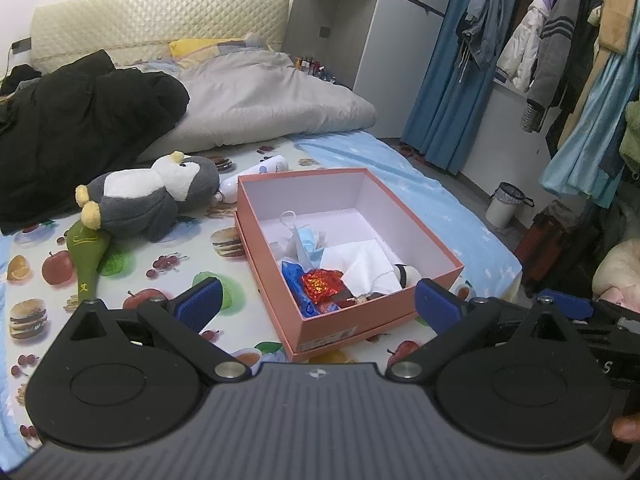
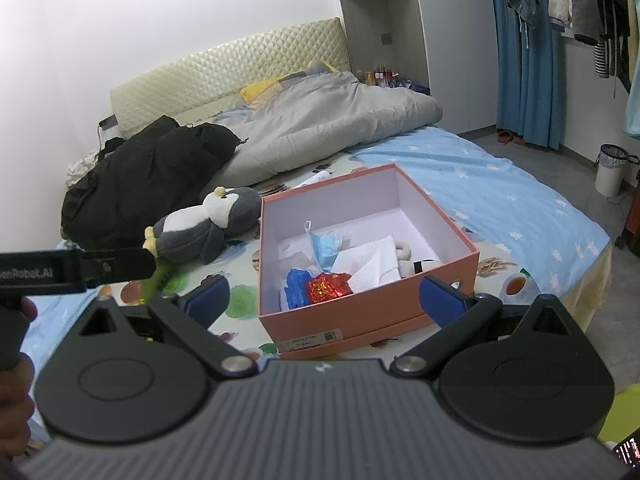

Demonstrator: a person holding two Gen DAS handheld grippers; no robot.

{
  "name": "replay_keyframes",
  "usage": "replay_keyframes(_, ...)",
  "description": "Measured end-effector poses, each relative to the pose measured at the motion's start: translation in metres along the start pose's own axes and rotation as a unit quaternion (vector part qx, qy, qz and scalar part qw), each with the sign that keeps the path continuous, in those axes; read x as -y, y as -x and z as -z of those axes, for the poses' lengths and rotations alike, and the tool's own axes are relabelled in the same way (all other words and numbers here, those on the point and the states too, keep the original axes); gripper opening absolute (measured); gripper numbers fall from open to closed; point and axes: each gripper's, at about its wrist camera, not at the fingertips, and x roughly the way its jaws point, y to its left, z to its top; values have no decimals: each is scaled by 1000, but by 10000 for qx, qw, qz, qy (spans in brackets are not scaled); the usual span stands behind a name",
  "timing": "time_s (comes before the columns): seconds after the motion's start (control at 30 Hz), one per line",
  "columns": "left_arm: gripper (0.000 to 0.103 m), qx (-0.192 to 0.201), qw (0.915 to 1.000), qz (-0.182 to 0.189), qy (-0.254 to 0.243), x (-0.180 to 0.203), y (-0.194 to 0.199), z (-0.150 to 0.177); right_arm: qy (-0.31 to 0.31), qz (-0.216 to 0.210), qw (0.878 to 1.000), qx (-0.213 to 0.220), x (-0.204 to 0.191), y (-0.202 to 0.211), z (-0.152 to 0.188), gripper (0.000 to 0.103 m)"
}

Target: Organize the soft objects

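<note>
Spreading across both views: a bed (image 1: 420, 184) under a fruit-and-burger print sheet, with a pale blue sheet along its far edge. Bunching up toward the quilted headboard (image 1: 160, 24): a grey duvet (image 1: 264, 100). Slumping beside the duvet on the left: a black coat (image 1: 80, 128). Hanging at far right: clothes (image 1: 560, 40) by a blue curtain (image 1: 440, 80).

Sitting open on the printed sheet, near the middle: a salmon-pink box (image 1: 360, 316), white inside. Piling up at its near end: white tissue paper (image 1: 360, 264), a blue face mask (image 1: 310, 240), a blue plastic wrapper (image 1: 296, 284) and a red foil packet (image 1: 320, 282), the last two touching each other. Peeking from under the tissue at the near right wall: a small white-and-black soft item, too hidden for telling what.

Lying on its side just left of the box: a grey-and-white penguin plush (image 1: 152, 196), yellow feet pointing left. Resting under those feet: a green club-shaped soft toy (image 1: 86, 256). Poking out behind the penguin: a white bottle (image 1: 256, 174).

Hovering short of the box, fingers spread wide and gripping nothing: left gripper (image 1: 318, 306). Doing likewise alongside, equally wide apart and empty: right gripper (image 2: 324, 298).
</note>
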Motion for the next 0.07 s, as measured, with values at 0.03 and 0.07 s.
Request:
replay_keyframes(0.03, 103, -8, 10000, -4, 12, 0, 0, 0, -1, -1, 10000, -3, 0, 0, 0, 103)
replay_keyframes(0.07, 103, -9, 10000, 2, 25, 1, 0, 0, 6, -2, 10000, -2, 0, 0, 0, 103)
